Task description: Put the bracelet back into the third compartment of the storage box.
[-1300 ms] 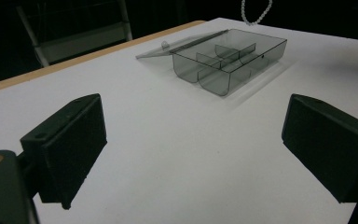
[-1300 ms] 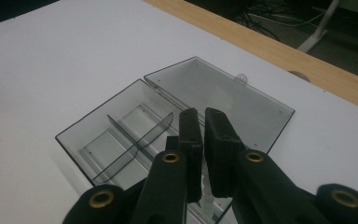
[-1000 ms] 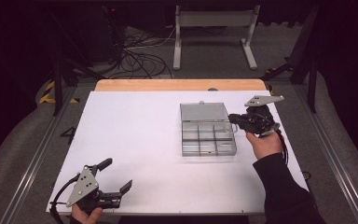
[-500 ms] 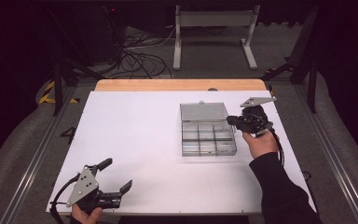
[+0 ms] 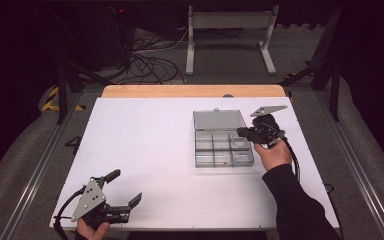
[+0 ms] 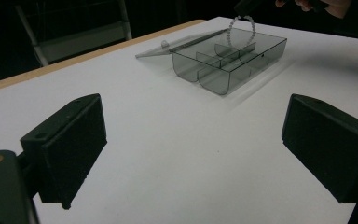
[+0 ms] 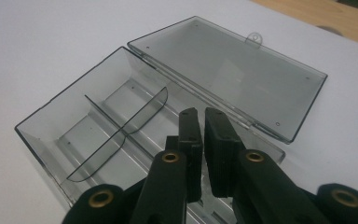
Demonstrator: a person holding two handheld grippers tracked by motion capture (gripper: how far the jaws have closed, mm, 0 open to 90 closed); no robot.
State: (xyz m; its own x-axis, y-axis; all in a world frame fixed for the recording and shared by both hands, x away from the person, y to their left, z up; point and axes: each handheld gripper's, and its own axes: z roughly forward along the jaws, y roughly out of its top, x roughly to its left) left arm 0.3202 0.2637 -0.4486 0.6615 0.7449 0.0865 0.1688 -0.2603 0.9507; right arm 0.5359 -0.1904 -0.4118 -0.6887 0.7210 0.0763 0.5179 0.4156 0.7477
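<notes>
A clear grey compartment box point(image 5: 223, 163) stands on the white table right of centre, its lid point(image 5: 219, 120) folded flat open behind it. My right gripper point(image 5: 241, 132) reaches in from the right over the box's back right compartments. Seen in the right gripper view, its jaws stand close together above the box point(image 7: 42, 140) and lid point(image 7: 233, 70). The left gripper view shows a loop of pale beads point(image 6: 241, 29) hanging from that gripper's tip into the box point(image 6: 247, 74). My left gripper point(image 5: 125, 188) rests at the table's front left corner, wide open and with nothing between its fingers point(image 6: 70, 144).
The table point(image 5: 145, 145) has a wooden strip point(image 5: 190, 91) along its far edge. Beyond it are cables point(image 5: 150, 55) and a white stand point(image 5: 230, 30) on the dark floor. Metal rails point(image 5: 35, 175) run along both table sides.
My right gripper has moved left and down from beside the box's right end to over its compartments. The left gripper has stayed put.
</notes>
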